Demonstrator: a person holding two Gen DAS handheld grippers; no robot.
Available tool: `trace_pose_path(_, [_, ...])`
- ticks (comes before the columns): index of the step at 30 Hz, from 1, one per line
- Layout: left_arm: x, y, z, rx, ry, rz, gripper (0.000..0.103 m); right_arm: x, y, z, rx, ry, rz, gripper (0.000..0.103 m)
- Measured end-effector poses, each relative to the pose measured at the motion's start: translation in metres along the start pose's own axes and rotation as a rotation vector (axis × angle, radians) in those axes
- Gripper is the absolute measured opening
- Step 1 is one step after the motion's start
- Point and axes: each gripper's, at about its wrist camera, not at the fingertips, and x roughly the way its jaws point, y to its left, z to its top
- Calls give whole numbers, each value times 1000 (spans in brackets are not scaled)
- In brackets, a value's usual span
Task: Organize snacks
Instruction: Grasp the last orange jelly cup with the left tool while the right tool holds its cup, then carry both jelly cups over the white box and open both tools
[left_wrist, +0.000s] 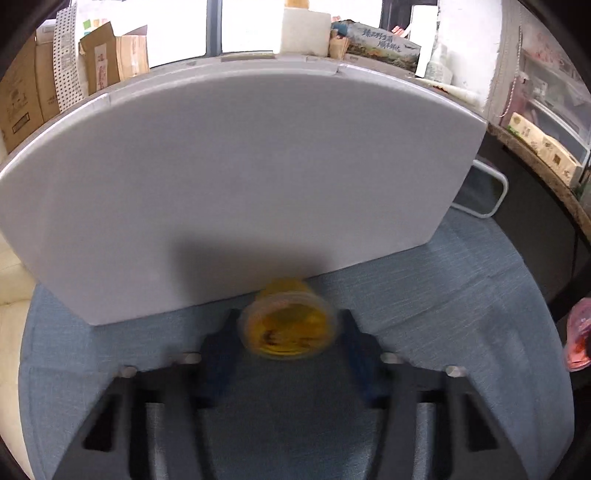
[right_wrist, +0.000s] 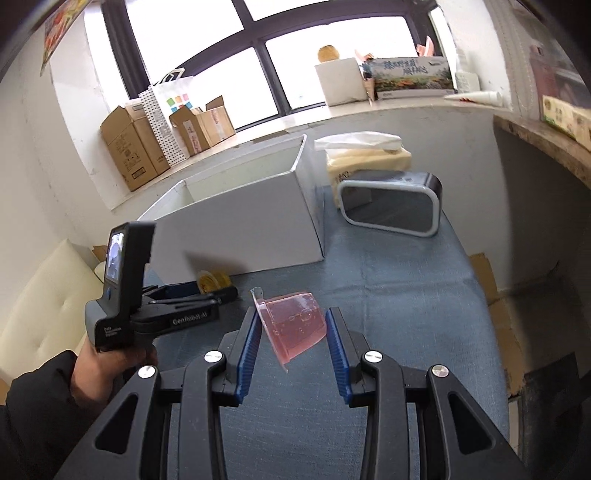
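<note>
My left gripper (left_wrist: 290, 325) is shut on a yellow jelly cup (left_wrist: 290, 328), held just in front of the side wall of a white open box (left_wrist: 240, 177). The right wrist view shows the left gripper (right_wrist: 218, 288), the yellow cup (right_wrist: 212, 280) and the box (right_wrist: 240, 225). My right gripper (right_wrist: 291, 332) is shut on a pink jelly cup (right_wrist: 293, 328), tilted, above the blue cloth (right_wrist: 388, 314). The pink cup shows at the right edge of the left wrist view (left_wrist: 578, 338).
A black container with a white rim (right_wrist: 391, 208) lies on its side right of the box, with a tissue pack (right_wrist: 369, 155) behind it. Cardboard boxes (right_wrist: 147, 147) stand on the window ledge. A cream sofa (right_wrist: 40, 314) is at the left.
</note>
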Motion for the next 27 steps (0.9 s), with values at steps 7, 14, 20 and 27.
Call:
trace_pose_path(7, [-24,11,-12,4,-42,-28,52,5,4,-2,-6,7,9,39])
trace_pose_path(14, [-81,19,-17,28,-122,-82,52,13,19,4,-10,11,37,39])
trace_pose_path(20, [-138,35,3,33,-219,-102,52,20,42,30,-56,-17,64,39])
trace_pose_path(27, [-160,60,57,35,-295,-82,52,46,62,96,-90,-53,108,39])
